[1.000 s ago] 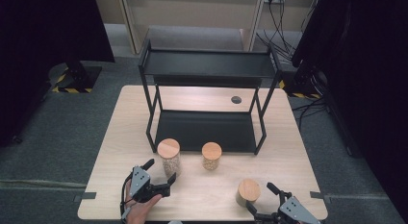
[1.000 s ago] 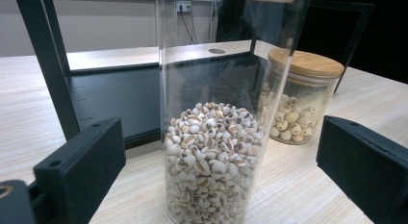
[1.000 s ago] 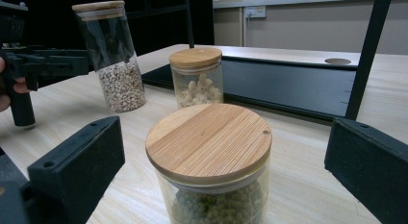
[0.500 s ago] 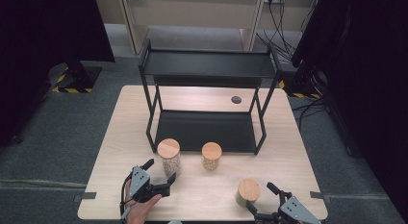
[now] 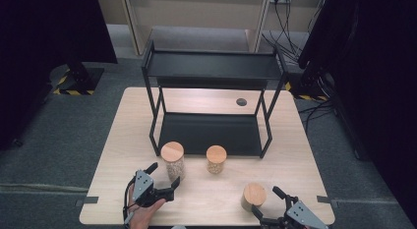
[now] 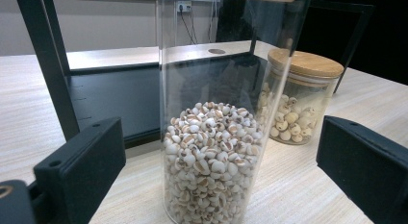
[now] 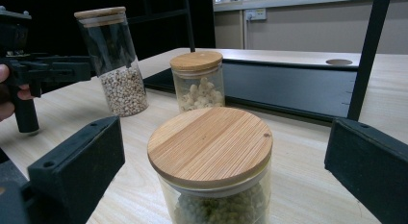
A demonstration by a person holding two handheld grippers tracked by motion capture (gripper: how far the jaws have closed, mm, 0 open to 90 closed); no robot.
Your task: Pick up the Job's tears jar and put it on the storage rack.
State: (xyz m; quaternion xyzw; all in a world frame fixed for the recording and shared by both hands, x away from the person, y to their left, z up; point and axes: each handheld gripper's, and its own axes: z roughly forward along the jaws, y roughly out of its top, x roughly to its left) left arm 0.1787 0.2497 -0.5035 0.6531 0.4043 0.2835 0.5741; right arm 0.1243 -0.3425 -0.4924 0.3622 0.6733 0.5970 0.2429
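Three glass jars with wooden lids stand on the wooden table [image 5: 305,155] in front of a black two-tier shelf [image 5: 211,67]. The tall jar [image 5: 172,160] holds small white grains [image 6: 211,156]. My left gripper [image 5: 164,173] is open, one jaw on each side of the jar and not touching it. A medium jar [image 5: 216,159] of pale round pieces [image 6: 300,104] stands to its right. The short jar [image 5: 253,196] with greenish contents [image 7: 210,147] sits between the wide-open jaws of my right gripper [image 5: 267,202], which stand clear of it.
The shelf's lower tray [image 5: 211,133] lies just behind the jars, with thin black posts [image 6: 45,56] at its corners. A round cable hole [image 5: 241,101] is in the table behind it. A hand [image 5: 145,214] holds the left gripper [image 7: 43,70] at the table's front edge.
My left gripper has edged slightly forward around the tall jar. The jars and my right gripper have not visibly moved.
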